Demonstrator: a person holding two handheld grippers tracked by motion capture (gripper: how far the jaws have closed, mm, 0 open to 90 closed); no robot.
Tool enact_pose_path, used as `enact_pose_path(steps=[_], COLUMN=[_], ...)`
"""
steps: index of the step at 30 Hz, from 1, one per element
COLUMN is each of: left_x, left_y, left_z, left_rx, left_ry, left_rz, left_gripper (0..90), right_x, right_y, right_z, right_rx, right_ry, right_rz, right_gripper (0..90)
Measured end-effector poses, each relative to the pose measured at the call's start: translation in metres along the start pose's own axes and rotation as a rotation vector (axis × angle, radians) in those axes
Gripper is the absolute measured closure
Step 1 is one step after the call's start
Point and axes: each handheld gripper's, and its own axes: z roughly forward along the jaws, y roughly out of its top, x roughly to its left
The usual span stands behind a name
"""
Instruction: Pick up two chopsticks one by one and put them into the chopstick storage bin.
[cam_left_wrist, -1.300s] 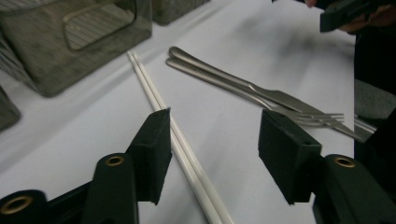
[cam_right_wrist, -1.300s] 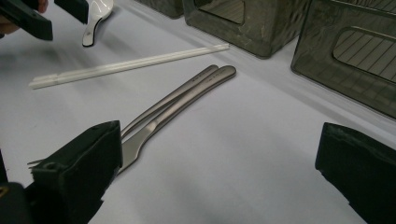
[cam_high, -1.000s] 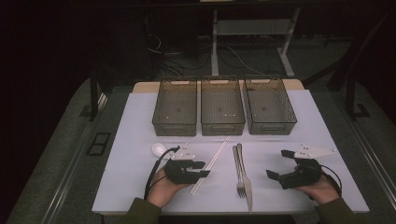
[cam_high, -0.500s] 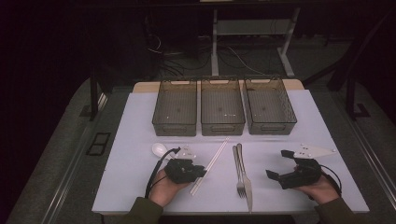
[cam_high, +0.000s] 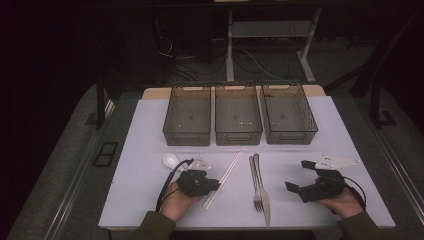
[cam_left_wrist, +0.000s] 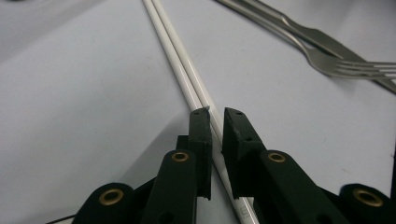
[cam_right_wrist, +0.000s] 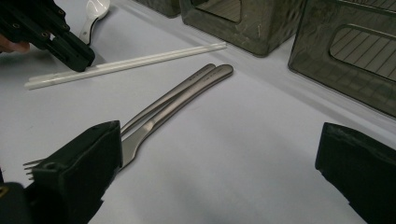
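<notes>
Left gripper (cam_left_wrist: 214, 116) jaws just closing around white chopsticks (cam_left_wrist: 180, 60) near table (cam_high: 140, 150) front edge, right gripper (cam_right_wrist: 219, 154) wide open, empty, beside fork (cam_right_wrist: 159, 112)

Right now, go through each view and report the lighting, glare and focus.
High view: dim, floor nearly black beyond the table, no glare. Left gripper view: bright and even, white chopsticks sharp near the left gripper, whose jaws have just been closing around them; the fork is softer. Right gripper view: soft sheen on the fork handle, near jaws of the right gripper blurred.
</notes>
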Motion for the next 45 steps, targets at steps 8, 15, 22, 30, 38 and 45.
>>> enact_pose_path(steps=[8,15,22,30,38,45], left_x=[-0.0002,-0.0022,-0.0043,-0.003,-0.0021,0.0015], left_y=[0.0004,0.0012,0.0019,0.0017,0.0018,0.0022], left_z=[0.0003,0.0016,0.0004,-0.0014,-0.0023,-0.004], left_rx=[0.017,0.023,0.036,0.035,0.04,0.044], left_ry=[0.013,0.035,0.076,0.107,0.131,0.17], left_rz=[0.018,0.035,0.047,0.05,0.054,0.058], left_gripper=[78.9,77.4,76.7,75.2,74.1,74.3], right_x=[-0.0001,0.0,-0.0001,-0.0003,-0.0004,-0.0002], right_y=[0.0001,0.0,0.0,0.0,0.0001,0.0001], right_z=[-0.0004,-0.0003,-0.0009,-0.0012,-0.0013,-0.0014], right_rx=[-0.002,0.0,-0.002,-0.003,-0.005,-0.005], right_ry=[0.0,0.0,0.0,0.0,0.0,-0.002], right_rz=[0.006,0.005,0.006,0.005,0.005,0.006], right_gripper=[0.7,0.7,0.7,0.8,0.7,0.7])
